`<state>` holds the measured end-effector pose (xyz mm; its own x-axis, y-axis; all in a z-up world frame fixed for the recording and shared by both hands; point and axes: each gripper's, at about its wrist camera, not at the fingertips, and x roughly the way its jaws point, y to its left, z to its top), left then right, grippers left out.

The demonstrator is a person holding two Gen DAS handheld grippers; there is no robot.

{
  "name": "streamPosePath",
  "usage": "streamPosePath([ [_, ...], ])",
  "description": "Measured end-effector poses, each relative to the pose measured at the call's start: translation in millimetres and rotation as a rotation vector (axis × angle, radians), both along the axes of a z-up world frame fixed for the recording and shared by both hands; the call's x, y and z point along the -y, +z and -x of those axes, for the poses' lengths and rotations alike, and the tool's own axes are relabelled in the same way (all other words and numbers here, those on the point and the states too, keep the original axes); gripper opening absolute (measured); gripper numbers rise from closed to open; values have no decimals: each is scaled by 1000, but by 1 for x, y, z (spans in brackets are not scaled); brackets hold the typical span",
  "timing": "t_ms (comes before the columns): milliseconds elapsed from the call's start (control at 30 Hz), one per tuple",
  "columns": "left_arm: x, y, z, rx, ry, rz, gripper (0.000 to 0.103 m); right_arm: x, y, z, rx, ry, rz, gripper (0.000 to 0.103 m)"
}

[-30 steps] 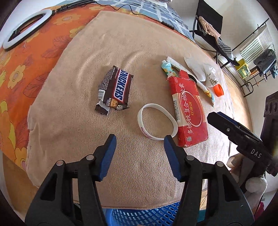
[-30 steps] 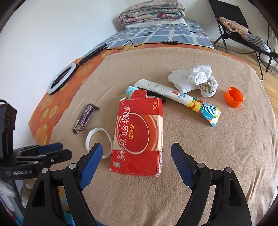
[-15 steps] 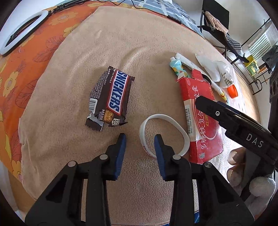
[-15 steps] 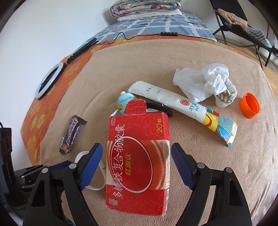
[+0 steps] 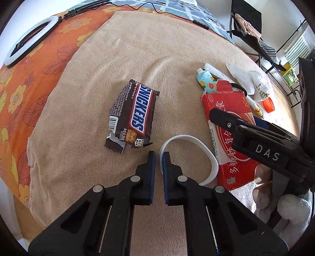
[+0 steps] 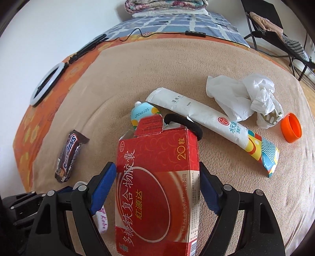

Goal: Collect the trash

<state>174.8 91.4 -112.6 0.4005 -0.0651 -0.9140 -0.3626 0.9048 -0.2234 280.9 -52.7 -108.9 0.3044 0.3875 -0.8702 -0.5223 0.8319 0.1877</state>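
A white silicone wristband (image 5: 206,155) lies on the beige blanket (image 5: 137,59). My left gripper (image 5: 159,155) is shut on the band's left edge, which shows between the blue pads. A brown Snickers wrapper (image 5: 133,116) lies just left of it. My right gripper (image 6: 157,169) stands open astride a red medicine box (image 6: 157,177), a blue finger on each long side, neither visibly pressing. Beyond the box lie a small teal tube (image 6: 142,113), a black hair band (image 6: 189,124), a long white sachet (image 6: 206,118), crumpled white tissue (image 6: 242,94) and an orange cap (image 6: 291,128).
The blanket covers an orange flowered sheet (image 5: 23,88) holding a white ring light (image 5: 25,39) and a black cable. A folded quilt (image 6: 167,6) sits at the far end. A black chair with clothes (image 6: 275,25) stands at the right. Plush toys (image 5: 291,206) lie beside the bed.
My left gripper slid forward to the wristband and its jaws came together on the band's left edge. My right gripper advanced and dropped until its fingers flank the red box.
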Motion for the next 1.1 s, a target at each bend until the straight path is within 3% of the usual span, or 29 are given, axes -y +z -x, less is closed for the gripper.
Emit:
streamPosePath([
  [267,-6,4,10,4,5,-21,3,2,-2,0,-16,9,-13,81],
  [400,-10,8,15,13,13,-34,3,2,2,6,24,31,2,78],
  [567,-12,10,18,20,15,-38,3,10,14,9,58,21,-25,50],
  [733,-11,14,21,28,14,-42,3,19,22,8,33,6,-78,42],
  [900,-14,20,24,43,23,-53,3,25,29,13,-34,12,-166,42],
  [967,-15,21,25,45,26,-53,3,25,31,16,-34,21,-174,23],
  [1100,-15,23,28,50,24,-64,3,23,32,20,-45,31,-205,21],
])
